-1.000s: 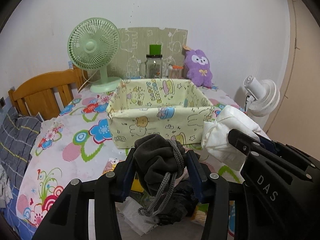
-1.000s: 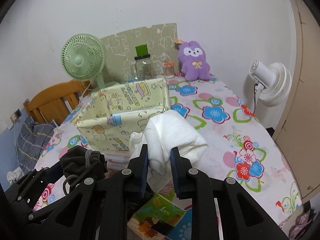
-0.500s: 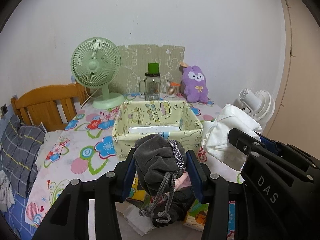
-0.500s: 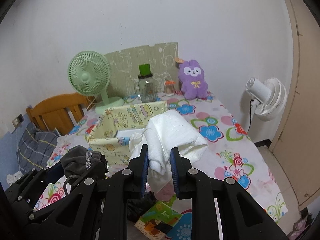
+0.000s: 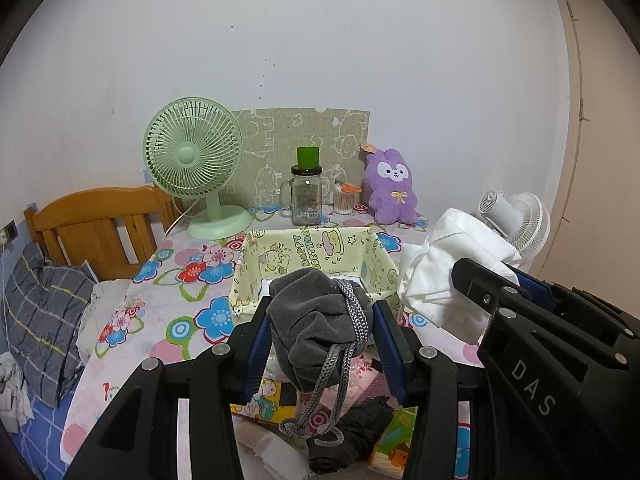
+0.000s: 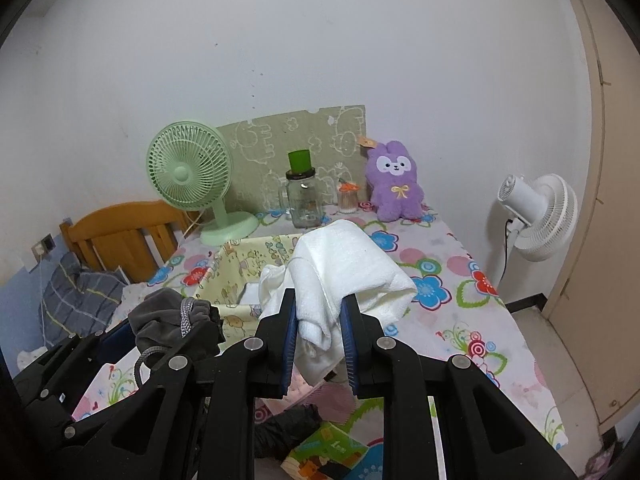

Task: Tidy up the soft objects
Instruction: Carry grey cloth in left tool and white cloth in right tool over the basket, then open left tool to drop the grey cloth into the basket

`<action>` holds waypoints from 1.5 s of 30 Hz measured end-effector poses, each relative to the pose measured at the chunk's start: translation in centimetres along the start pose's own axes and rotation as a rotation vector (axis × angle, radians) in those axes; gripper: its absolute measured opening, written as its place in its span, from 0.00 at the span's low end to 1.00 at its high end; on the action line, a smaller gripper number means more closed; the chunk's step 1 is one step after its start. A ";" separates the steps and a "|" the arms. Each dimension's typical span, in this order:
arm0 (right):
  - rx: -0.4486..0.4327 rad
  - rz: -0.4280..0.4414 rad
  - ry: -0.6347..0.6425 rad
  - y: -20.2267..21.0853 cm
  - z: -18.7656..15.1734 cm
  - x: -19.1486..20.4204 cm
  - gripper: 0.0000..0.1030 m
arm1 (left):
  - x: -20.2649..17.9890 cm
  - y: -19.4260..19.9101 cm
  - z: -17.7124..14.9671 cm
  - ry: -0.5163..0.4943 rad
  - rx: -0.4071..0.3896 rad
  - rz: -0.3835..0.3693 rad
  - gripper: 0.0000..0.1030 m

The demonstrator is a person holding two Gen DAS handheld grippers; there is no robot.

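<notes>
Looking along your left gripper (image 5: 320, 332), you have it clenched on the grey drawstring pouch (image 5: 316, 328), lifted above the table, its cord dangling. At 12 o'clock sits the yellow fabric bin (image 5: 312, 248); its floor shows only something pale, so judge the sorting barely begun. At 2 o'clock is the white towel (image 5: 448, 264). Dark cloth (image 5: 352, 436) waits at 6 o'clock.

Through the right wrist view, your right gripper (image 6: 320, 320) is grasping that towel mid-bundle, raised. The bin lies at 10 o'clock, nearly hidden. 2 items remain undropped, plus the loose pieces below.
</notes>
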State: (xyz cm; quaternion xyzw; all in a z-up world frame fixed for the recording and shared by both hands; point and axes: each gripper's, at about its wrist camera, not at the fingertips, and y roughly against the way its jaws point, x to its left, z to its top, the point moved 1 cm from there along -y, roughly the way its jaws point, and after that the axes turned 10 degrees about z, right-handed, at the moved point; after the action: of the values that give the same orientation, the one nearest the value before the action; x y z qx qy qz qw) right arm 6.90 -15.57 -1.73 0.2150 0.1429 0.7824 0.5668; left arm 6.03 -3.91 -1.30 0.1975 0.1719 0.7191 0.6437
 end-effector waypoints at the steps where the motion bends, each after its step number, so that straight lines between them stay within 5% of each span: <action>1: 0.002 0.001 -0.001 -0.2 0.1 0.0 0.23 | 0.0 -0.1 0.1 -0.001 0.000 0.001 0.48; 45: 0.066 0.042 -0.004 -12.8 4.8 -2.0 0.23 | 0.2 -12.4 4.7 -0.011 0.076 0.002 0.48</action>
State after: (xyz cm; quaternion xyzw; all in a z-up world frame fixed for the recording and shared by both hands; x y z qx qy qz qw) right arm 20.40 -13.50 -3.95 0.2382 0.1628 0.7886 0.5430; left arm 19.04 -2.38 -3.47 0.2258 0.1955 0.7116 0.6359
